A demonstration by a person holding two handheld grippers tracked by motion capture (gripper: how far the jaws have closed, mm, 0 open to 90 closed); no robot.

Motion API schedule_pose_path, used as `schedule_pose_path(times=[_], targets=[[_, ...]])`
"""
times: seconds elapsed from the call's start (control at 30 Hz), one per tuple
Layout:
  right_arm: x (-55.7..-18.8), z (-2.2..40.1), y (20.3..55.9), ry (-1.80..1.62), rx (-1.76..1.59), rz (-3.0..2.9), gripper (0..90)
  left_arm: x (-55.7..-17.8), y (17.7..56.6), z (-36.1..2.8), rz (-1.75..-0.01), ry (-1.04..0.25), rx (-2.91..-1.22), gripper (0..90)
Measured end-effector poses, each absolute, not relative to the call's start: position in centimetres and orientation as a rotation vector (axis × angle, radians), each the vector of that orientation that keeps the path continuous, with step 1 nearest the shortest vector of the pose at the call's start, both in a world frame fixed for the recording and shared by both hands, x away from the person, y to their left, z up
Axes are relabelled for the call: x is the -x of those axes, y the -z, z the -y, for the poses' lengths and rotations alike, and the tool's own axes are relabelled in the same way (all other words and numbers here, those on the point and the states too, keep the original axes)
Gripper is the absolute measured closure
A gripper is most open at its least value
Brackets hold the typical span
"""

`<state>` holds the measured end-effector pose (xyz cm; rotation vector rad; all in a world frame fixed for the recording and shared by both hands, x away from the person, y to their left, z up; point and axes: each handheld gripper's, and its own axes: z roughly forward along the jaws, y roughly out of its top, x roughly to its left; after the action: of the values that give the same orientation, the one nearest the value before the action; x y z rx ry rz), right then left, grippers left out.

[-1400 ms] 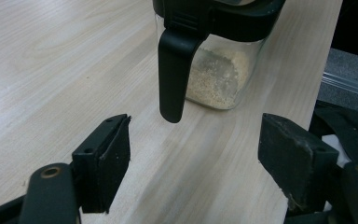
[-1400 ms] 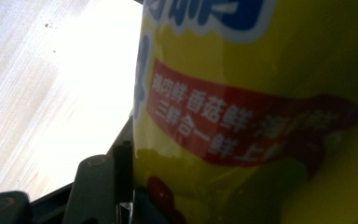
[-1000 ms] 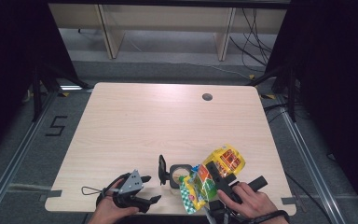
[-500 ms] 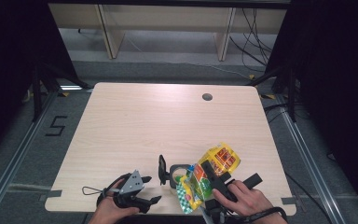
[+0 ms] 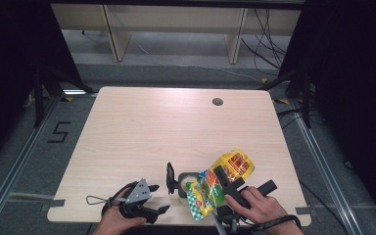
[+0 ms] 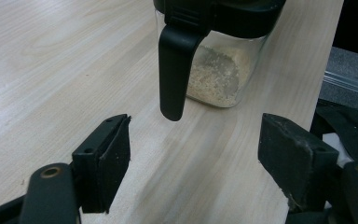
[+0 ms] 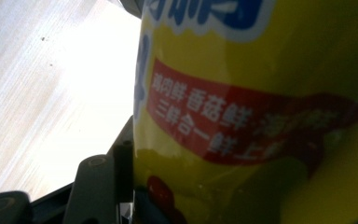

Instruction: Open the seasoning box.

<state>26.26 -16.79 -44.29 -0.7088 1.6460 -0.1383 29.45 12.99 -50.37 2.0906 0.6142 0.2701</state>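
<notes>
Right gripper (image 5: 225,183) clamps a glossy yellow packet (image 7: 261,112), red label band. Left gripper (image 6: 196,158) gapes empty, jar (image 6: 219,74) ahead.

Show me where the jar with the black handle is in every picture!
High view: the jar stands near the table's front edge, between the two grippers, beside the yellow bag.
Left gripper view: top centre, handle hanging down, beyond the open gripper.
Right gripper view: not in it.
Shared landmark: the pale wooden table.
</notes>
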Motion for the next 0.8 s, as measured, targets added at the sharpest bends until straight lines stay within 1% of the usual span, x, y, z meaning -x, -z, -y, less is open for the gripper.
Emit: schedule_pose_path(times=[0.17,0.27,0.37,0.67,0.8], targets=[[-25.84,16.28,44.66,0.079,0.711,-1.65,45.6,-29.41,50.38,-12.98,-0.612,-0.267,-2.081,25.0],[-25.94,16.45,43.97,0.111,0.726,-1.633,45.7,-29.56,50.32,-13.05,-0.598,-0.273,-2.085,25.0],[-26.07,16.64,44.43,0.089,0.693,-1.651,45.7,-29.44,50.36,-12.93,-0.612,-0.27,-2.082,25.0],[-25.67,16.5,44.0,0.119,0.71,-1.637,45.8,-29.44,50.36,-12.91,-0.614,-0.268,-2.079,25.0],[-25.74,16.52,44.34,0.109,0.715,-1.645,45.8,-29.48,50.24,-12.97,-0.61,-0.26,-2.088,25.0]])
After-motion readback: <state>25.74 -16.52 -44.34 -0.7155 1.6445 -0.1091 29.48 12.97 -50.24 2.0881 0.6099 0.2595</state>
